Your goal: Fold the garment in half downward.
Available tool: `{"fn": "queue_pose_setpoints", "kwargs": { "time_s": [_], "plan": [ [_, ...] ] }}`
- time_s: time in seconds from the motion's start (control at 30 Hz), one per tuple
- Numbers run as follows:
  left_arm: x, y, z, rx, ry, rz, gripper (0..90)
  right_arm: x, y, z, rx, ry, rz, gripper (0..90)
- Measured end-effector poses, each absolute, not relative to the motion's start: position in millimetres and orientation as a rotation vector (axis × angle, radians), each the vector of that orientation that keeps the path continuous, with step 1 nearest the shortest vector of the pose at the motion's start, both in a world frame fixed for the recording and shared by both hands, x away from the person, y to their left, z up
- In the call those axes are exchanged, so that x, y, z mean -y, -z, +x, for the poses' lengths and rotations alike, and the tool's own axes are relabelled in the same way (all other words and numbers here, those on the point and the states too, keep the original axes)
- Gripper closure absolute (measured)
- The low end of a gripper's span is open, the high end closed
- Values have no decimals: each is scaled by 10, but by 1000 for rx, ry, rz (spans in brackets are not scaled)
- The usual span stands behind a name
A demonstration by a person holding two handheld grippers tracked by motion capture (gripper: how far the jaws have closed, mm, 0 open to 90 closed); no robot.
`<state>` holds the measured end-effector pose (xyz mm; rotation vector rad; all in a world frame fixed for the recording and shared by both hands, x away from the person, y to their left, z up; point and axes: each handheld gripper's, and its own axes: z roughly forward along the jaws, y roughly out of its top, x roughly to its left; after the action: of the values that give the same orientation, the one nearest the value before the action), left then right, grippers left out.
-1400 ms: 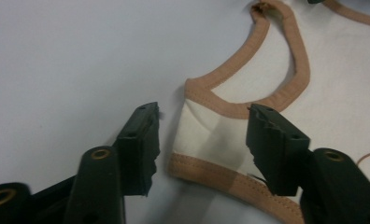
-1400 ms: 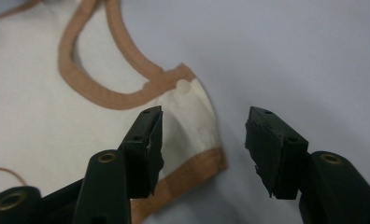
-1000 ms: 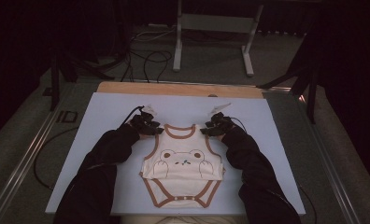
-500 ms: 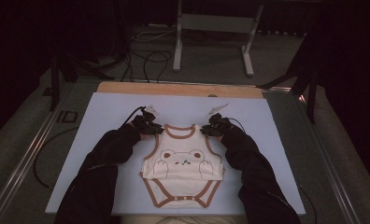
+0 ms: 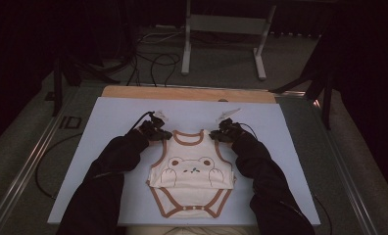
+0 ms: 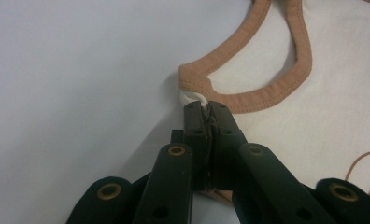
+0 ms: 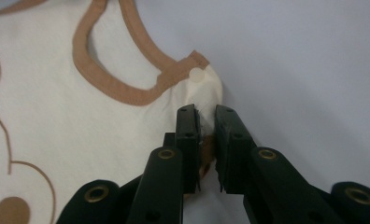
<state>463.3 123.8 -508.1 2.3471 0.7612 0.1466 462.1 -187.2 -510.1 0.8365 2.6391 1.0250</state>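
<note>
So far you have both shoulders of the baby bodysuit pinched: your left gripper has just clamped tight on one strap, your right gripper on the other. It lies flat on the white board, unfolded; any folding or lifting remains.

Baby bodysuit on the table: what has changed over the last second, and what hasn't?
Both grippers have just been closing on the bodysuit's shoulders. The left gripper is now shut on the fabric at one shoulder strap; the right gripper pinches a fold of cloth at the other. Neither hand shifted noticeably. The bodysuit lies flat, face up on the pale mat, where it was.
</note>
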Motion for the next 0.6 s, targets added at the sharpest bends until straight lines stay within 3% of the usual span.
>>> {"fn": "queue_pose_setpoints", "kwargs": {
  "time_s": [0.6],
  "plan": [
    [-1306,4546,4628,-675,-232,2218,890,1945,4650,4644,-2513,-1140,814,811]
  ]
}}
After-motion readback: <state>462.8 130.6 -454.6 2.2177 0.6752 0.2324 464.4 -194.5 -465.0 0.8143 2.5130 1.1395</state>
